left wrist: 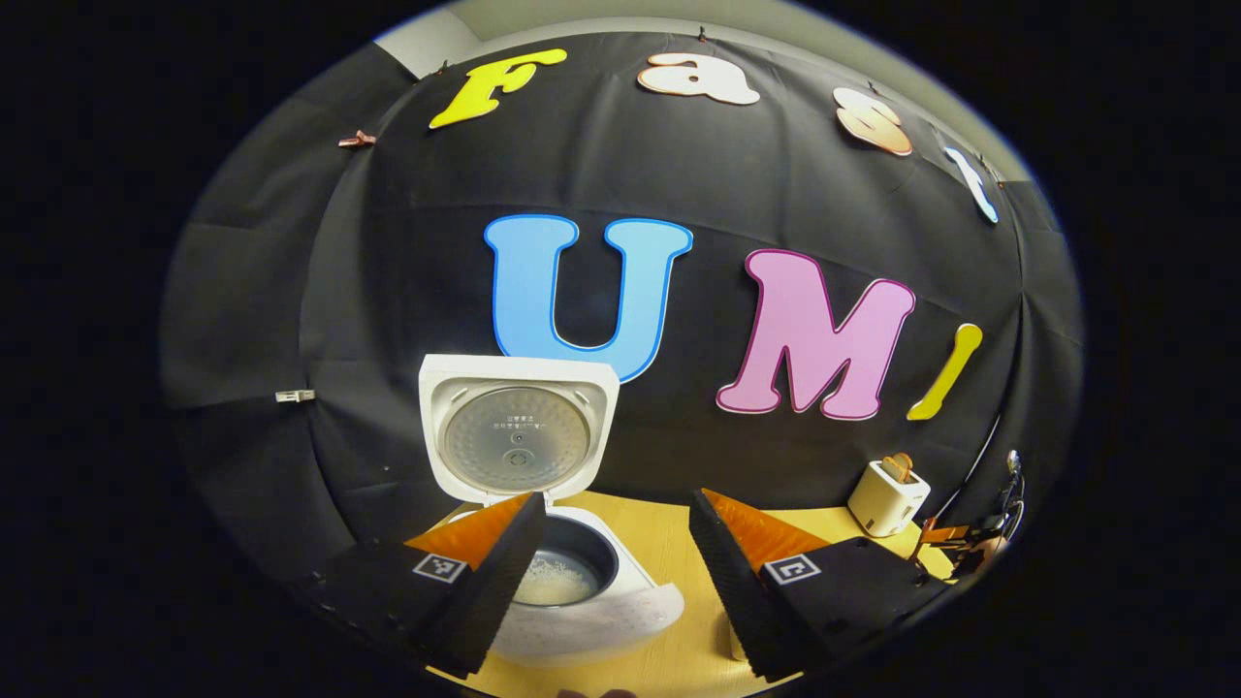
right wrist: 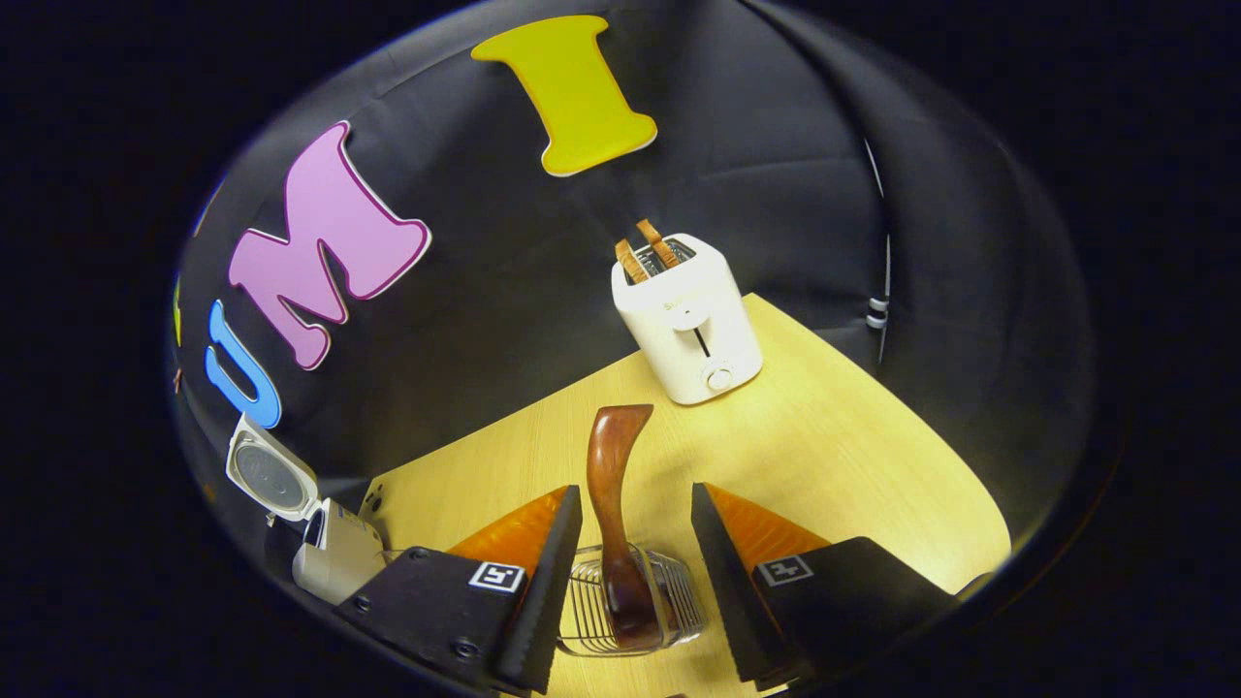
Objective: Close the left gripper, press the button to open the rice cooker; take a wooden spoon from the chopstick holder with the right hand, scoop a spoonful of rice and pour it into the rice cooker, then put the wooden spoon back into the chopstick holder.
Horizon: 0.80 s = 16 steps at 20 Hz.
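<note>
In the left gripper view the white rice cooker [left wrist: 582,591] stands with its lid [left wrist: 517,429] raised upright; rice lies in the dark inner pot [left wrist: 557,580]. My left gripper [left wrist: 613,538] hangs open just above and in front of it, nothing between its fingers. In the right gripper view a brown wooden spoon [right wrist: 613,504] stands in the wire chopstick holder [right wrist: 630,601]. My right gripper [right wrist: 635,533] is open, its fingers on either side of the spoon's handle without touching it. The rice cooker [right wrist: 330,553] with its open lid shows far left there.
A white toaster [right wrist: 690,320] with two slices of toast stands at the back of the pale wooden table [right wrist: 853,456]. The same toaster [left wrist: 887,496] appears at right in the left gripper view, with the other gripper [left wrist: 970,543] beyond it.
</note>
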Each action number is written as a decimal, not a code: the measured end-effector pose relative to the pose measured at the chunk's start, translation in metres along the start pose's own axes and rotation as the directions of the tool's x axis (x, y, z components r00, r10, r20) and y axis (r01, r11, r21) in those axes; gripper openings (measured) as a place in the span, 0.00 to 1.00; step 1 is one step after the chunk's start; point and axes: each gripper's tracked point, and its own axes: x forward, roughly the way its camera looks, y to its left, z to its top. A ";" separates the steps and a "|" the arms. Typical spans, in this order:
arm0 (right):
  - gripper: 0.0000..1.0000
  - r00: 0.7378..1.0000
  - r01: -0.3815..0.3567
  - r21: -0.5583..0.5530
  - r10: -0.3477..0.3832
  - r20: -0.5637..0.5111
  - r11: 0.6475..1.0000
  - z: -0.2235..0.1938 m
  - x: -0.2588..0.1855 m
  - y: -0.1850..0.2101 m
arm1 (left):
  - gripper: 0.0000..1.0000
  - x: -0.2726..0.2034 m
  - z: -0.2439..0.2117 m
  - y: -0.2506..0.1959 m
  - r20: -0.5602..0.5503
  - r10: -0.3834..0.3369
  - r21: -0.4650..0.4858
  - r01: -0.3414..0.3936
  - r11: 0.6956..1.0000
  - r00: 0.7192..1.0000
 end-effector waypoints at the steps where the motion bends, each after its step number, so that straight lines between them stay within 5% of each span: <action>1: 0.57 1.000 0.014 -0.011 -0.014 0.002 1.000 0.000 -0.008 -0.005 | 0.95 0.004 0.004 0.002 0.008 -0.005 -0.001 0.005 1.000 1.000; 2: 0.73 1.000 0.028 -0.017 -0.028 0.007 0.999 0.000 -0.014 -0.009 | 0.95 0.008 0.008 0.006 0.017 -0.007 -0.002 0.007 1.000 1.000; 8: 0.73 0.996 0.085 0.000 -0.085 0.026 0.996 -0.009 -0.053 -0.023 | 0.95 0.044 0.059 0.033 0.116 -0.012 0.033 0.008 0.999 0.993; 16: 0.73 0.991 0.125 0.002 -0.125 0.043 0.992 -0.023 -0.099 -0.020 | 0.95 0.130 0.134 0.090 0.198 0.083 0.118 -0.108 0.987 0.977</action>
